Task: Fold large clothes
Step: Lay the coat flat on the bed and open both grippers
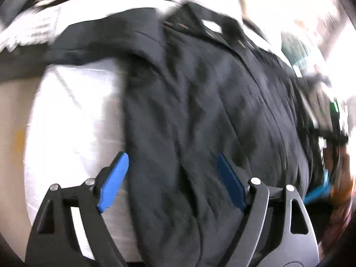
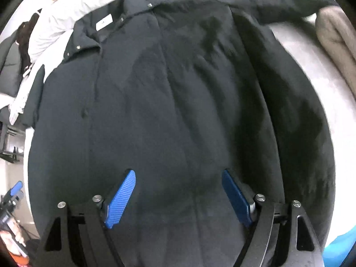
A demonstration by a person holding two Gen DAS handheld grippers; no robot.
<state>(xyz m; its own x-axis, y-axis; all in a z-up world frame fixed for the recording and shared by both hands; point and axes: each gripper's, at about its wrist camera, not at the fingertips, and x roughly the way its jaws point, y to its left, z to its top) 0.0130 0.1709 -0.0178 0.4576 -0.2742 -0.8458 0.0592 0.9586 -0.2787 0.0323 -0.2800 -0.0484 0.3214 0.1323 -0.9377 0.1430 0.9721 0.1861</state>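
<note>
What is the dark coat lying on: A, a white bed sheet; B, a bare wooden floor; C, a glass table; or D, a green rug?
A: the coat lies spread flat with white sheet showing along its edge in both views.

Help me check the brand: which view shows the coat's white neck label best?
The right wrist view: the white label is sharp inside the coat collar, though its print is too small to read. The left wrist view shows it only as a blur.
</note>
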